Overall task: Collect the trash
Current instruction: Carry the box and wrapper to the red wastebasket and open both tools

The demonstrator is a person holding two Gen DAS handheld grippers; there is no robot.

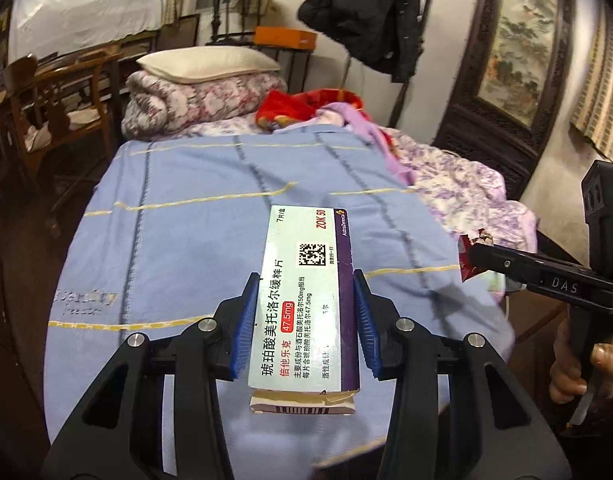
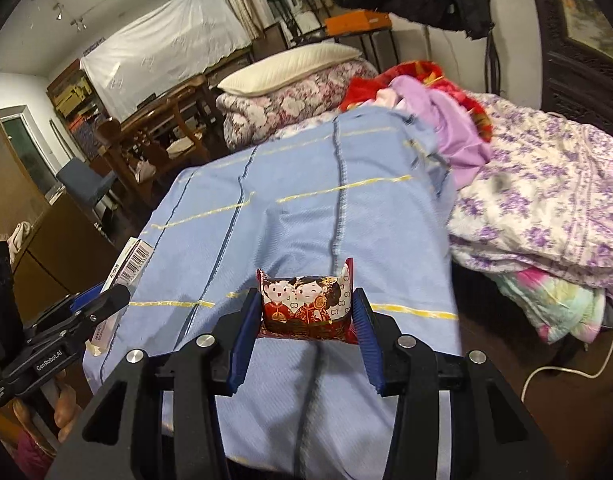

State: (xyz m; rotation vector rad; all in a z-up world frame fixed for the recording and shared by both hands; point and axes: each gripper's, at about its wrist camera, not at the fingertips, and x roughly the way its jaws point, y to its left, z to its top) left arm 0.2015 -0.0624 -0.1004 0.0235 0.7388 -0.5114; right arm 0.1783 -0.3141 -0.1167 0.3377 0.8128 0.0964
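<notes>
A white and purple medicine box (image 1: 310, 240) with red and black print sticks out forward between the blue pads of my left gripper (image 1: 305, 276), which is shut on its long sides. It hangs above the blue blanket (image 1: 178, 240) on the bed. My right gripper (image 2: 305, 294) is shut on a small red candy wrapper (image 2: 306, 306) printed with two cartoon figures. In the left wrist view the right gripper (image 1: 476, 256) shows at the right edge with the wrapper (image 1: 468, 268) at its tip. In the right wrist view the left gripper (image 2: 114, 296) and its box (image 2: 132, 262) show at the left.
The blue blanket (image 2: 306, 200) covers the near half of the bed. A purple floral quilt (image 2: 546, 200) is heaped at the right; a folded duvet with a pillow (image 2: 290, 64) lies at the head. Wooden chair (image 1: 46, 108) at left, carved screen (image 1: 518, 60) at right, white cable (image 2: 566, 372) on the floor.
</notes>
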